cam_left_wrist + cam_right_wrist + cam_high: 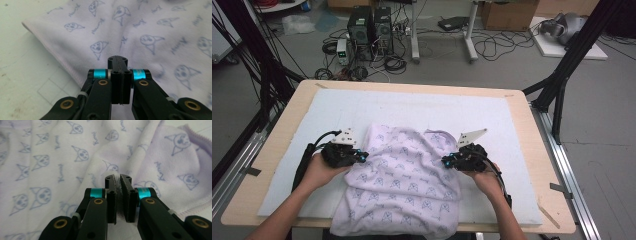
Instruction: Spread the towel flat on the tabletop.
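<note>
Right hand-held gripper (119, 178) clamps cloth (62, 157) fold; left hand-held gripper (117, 60) jaws together; white mat (412, 107) beneath.

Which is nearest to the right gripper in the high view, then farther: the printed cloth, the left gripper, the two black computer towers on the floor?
1. Printed cloth, at the right gripper.
2. Left gripper, across the cloth.
3. Computer towers, on the floor beyond the table.

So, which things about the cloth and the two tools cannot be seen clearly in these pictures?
- High view: the near edge of the cloth hangs over the table edge and is cut off by the frame.
- Left gripper view: whether the left tool pinches any cloth; its shut jaws hide the contact.
- Right gripper view: how much cloth the right tool grips; the jaws cover it.
</note>
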